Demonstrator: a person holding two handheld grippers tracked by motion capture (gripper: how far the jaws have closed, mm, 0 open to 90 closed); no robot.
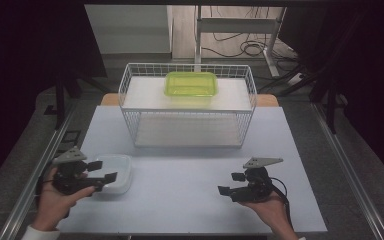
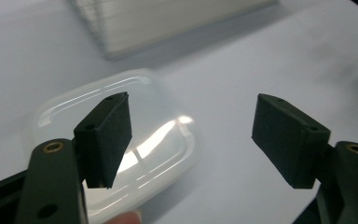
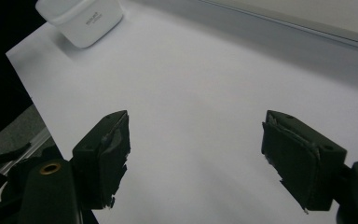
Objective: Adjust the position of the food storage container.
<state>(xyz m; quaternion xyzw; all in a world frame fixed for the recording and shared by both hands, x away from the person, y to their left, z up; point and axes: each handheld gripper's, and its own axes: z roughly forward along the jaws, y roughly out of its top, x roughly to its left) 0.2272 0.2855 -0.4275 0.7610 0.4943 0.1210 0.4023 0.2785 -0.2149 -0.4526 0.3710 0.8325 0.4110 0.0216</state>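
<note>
Clear tub (image 1: 114, 172) just under open left gripper (image 1: 102, 171).

- I see a white table (image 1: 190, 185) carrying everything.
- A clear plastic container (image 1: 114, 172) lies on it, under my left gripper's (image 1: 102, 170) jaws.
- A white wire rack (image 1: 187, 107) stands ahead of both grippers.

I see open table (image 1: 190, 180) between my grippers; the wire rack (image 1: 187, 107) blocks the far side, the clear container (image 1: 119, 172) the left.
</note>
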